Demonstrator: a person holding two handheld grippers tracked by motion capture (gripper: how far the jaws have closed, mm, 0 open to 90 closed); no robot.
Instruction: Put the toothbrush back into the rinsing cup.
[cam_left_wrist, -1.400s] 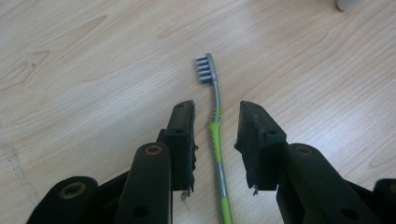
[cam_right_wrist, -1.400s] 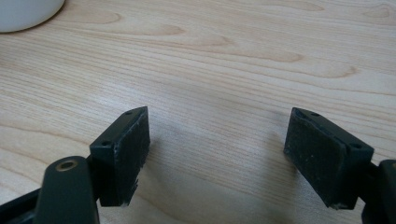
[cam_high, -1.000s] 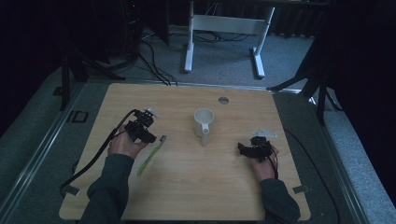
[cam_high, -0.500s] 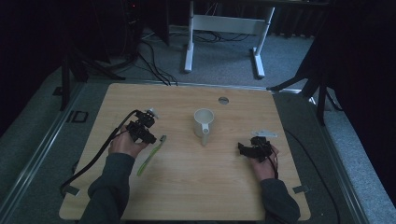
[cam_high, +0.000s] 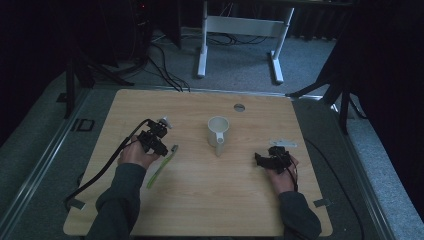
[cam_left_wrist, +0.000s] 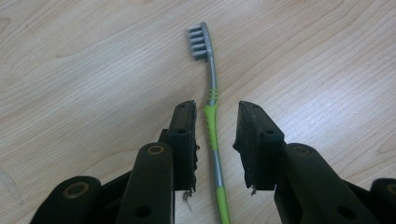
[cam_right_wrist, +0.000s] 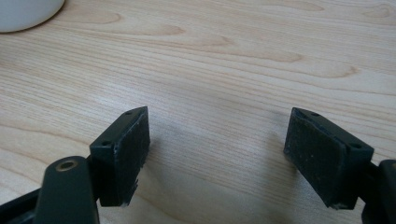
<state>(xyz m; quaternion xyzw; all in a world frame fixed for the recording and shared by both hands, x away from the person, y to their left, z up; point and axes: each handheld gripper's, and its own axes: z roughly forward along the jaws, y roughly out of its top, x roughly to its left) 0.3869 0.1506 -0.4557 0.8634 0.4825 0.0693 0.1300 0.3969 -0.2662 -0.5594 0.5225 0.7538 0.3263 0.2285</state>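
A toothbrush (cam_left_wrist: 213, 109) with a green handle and a grey head lies flat on the wooden table (cam_high: 200, 200). My left gripper (cam_left_wrist: 215, 114) is open and straddles the handle, with a gap on either side of it. From above, the left gripper (cam_high: 160, 147) sits at the brush's (cam_high: 161, 167) upper end. A white mug (cam_high: 218, 131) stands at the table's middle, handle toward the person. My right gripper (cam_high: 261, 159) rests low at the right, and its own view shows it (cam_right_wrist: 222, 119) wide open over bare wood, with the mug's base (cam_right_wrist: 25, 11) at the top left.
A round grommet (cam_high: 239, 107) is set in the table near its far edge. A small pale flat piece (cam_high: 283, 143) lies just beyond the right hand. A black cable (cam_high: 107, 167) trails from the left gripper off the table's left side.
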